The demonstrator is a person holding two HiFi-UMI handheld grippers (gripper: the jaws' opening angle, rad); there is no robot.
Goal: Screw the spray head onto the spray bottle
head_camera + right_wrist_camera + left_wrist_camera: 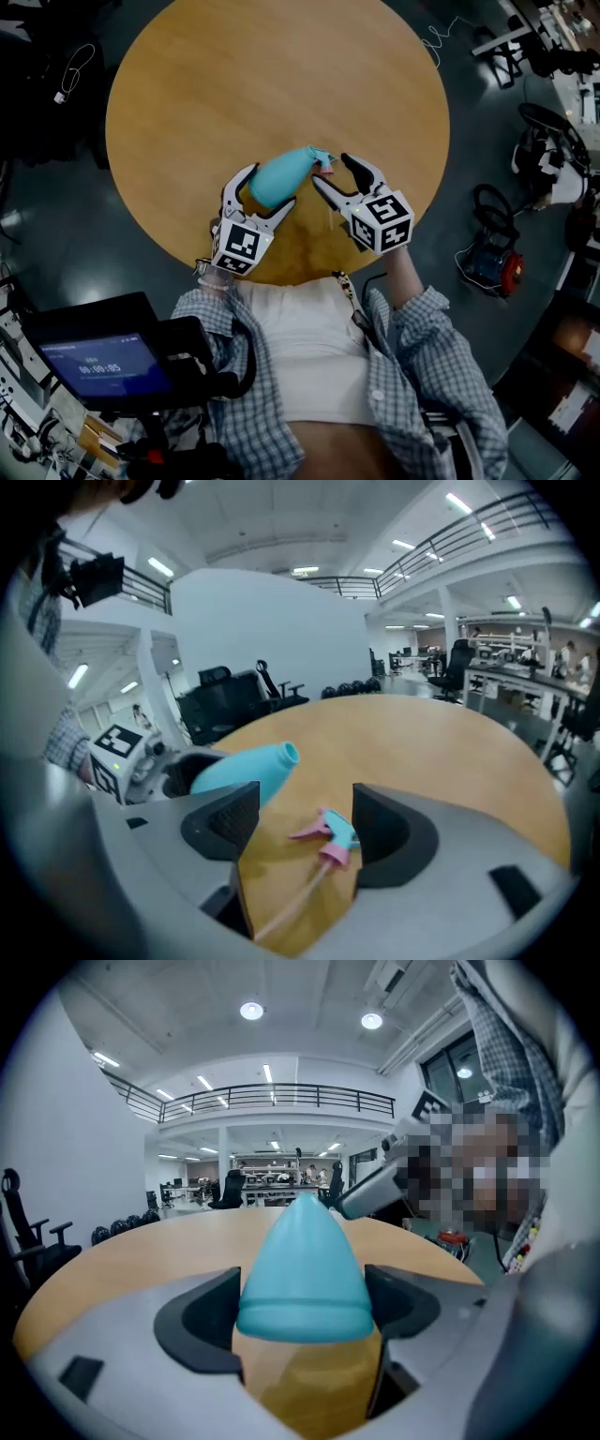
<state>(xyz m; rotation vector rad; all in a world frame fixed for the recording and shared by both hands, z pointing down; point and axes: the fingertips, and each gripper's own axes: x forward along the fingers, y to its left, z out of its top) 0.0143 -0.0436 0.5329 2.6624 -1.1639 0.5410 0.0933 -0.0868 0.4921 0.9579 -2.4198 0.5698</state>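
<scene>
**Left gripper clamps the bottle; right gripper gapes around the loose spray head**

Your left gripper (272, 186) has its jaws pressed against both sides of the teal spray bottle (279, 176). It holds the bottle at a slant, bare neck pointing away from you and towards your other hand. Your right gripper (330, 172) has its jaws spread wide and grips nothing. The pink-and-teal spray head (330, 834) lies between them on the wood, close to one jaw, just beside the bottle's mouth and not yet on it.

Both sit near the edge of a round wooden table (281, 75) that stands on a dark floor (56, 234). Around it is a large open hall with a railed mezzanine (272, 1096), ceiling lights and office chairs (225, 691).

You hold your hands close together in front of your body, with the grippers angled inward so their tips converge and the marker cubes (239, 246) face up at you.

From the head view the spray head is only a pink speck. The right gripper view shows its trigger and a pale tube (281, 907) trailing back toward the camera, plus the bottle's open mouth. The left gripper view shows the bottle end-on, filling the gap between the jaws, and hides the spray head entirely.
</scene>
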